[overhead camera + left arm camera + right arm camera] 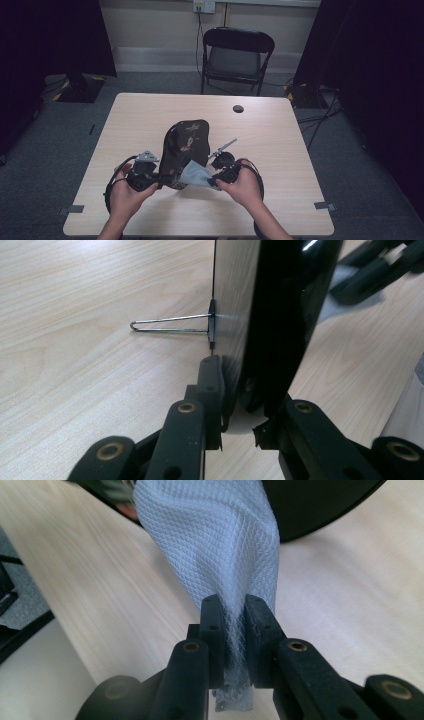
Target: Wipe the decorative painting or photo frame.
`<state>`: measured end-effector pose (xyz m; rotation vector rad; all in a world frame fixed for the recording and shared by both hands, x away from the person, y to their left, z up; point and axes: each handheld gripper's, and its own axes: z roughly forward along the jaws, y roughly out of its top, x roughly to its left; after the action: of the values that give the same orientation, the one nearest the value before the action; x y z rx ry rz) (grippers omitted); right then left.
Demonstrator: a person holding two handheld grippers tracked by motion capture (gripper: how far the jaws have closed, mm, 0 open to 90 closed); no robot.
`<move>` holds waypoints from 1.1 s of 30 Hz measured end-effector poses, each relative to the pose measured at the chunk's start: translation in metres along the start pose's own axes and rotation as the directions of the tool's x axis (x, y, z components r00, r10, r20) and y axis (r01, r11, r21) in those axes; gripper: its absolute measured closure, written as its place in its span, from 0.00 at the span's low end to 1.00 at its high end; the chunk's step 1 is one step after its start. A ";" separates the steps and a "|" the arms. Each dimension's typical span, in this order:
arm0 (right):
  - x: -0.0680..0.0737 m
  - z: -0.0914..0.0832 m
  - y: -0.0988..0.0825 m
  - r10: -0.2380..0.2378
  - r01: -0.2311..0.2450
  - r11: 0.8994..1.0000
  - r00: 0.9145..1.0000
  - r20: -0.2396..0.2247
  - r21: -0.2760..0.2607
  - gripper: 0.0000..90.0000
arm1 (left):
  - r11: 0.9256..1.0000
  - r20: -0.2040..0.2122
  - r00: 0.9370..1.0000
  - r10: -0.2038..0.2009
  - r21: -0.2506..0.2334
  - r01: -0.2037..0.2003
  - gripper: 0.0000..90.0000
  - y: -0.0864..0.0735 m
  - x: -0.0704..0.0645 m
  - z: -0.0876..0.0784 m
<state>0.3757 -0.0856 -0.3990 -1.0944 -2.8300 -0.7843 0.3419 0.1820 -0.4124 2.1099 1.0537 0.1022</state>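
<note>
A glossy black panel [186,142] with a faint flower pattern stands tilted on edge near the middle of the wooden table [280,150]. My left gripper [152,179] is shut on its lower left edge. In the left gripper view the jaws [245,390] clamp the black panel [280,305], and a thin wire stand [170,325] juts from its back. My right gripper [219,176] is shut on a pale blue waffle cloth [197,175] that lies against the panel's lower part. In the right gripper view the cloth [215,545] runs from the jaws [232,607] up to the panel [320,505].
A black folding chair [237,55] stands beyond the table's far edge. A round cable hole [238,108] sits in the tabletop at the back right. Dark curtains hang at both sides, and cables lie on the floor at the right.
</note>
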 end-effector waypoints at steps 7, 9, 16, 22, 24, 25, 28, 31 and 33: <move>0.013 -0.041 0.023 -0.048 0.048 0.996 0.999 0.008 -0.075 0.90 | 1.000 0.002 1.000 -0.007 -0.002 0.007 0.86 0.000 -0.001 0.000; 0.020 -0.050 0.031 -0.066 0.067 0.994 0.998 0.012 -0.092 0.90 | 1.000 0.001 1.000 -0.006 -0.002 0.006 0.86 0.000 -0.001 0.000; 0.034 -0.062 0.056 -0.112 0.116 0.988 0.993 0.044 -0.103 0.90 | 1.000 0.002 1.000 -0.004 -0.004 0.004 0.86 -0.001 0.001 -0.001; 0.035 -0.053 0.058 -0.104 0.108 0.990 0.994 0.044 -0.092 0.90 | 1.000 0.001 1.000 -0.001 -0.005 0.001 0.87 -0.001 0.000 -0.001; 0.034 -0.047 0.056 -0.095 0.097 0.991 0.995 0.033 -0.089 0.90 | 1.000 0.002 1.000 -0.001 -0.002 0.001 0.87 -0.001 0.000 -0.001; 0.033 -0.044 0.054 -0.092 0.094 0.992 0.995 0.029 -0.084 0.90 | 1.000 0.002 1.000 -0.001 -0.001 0.001 0.87 -0.001 0.000 -0.001; 0.030 -0.033 0.049 -0.081 0.082 0.994 0.997 0.019 -0.076 0.90 | 1.000 0.001 1.000 -0.003 -0.004 0.003 0.87 -0.001 0.000 -0.001; 0.026 -0.022 0.043 -0.067 0.067 0.996 0.998 0.007 -0.064 0.90 | 1.000 0.003 1.000 -0.005 -0.004 0.005 0.87 -0.001 0.001 -0.001; 0.024 -0.013 0.039 -0.059 0.059 0.997 0.998 0.002 -0.051 0.90 | 1.000 0.003 1.000 -0.003 -0.005 0.003 0.87 -0.001 0.001 -0.001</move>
<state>0.3805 -0.0521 -0.3656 -1.0211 -2.8701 -0.8647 0.3414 0.1833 -0.4127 2.1038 1.0540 0.1003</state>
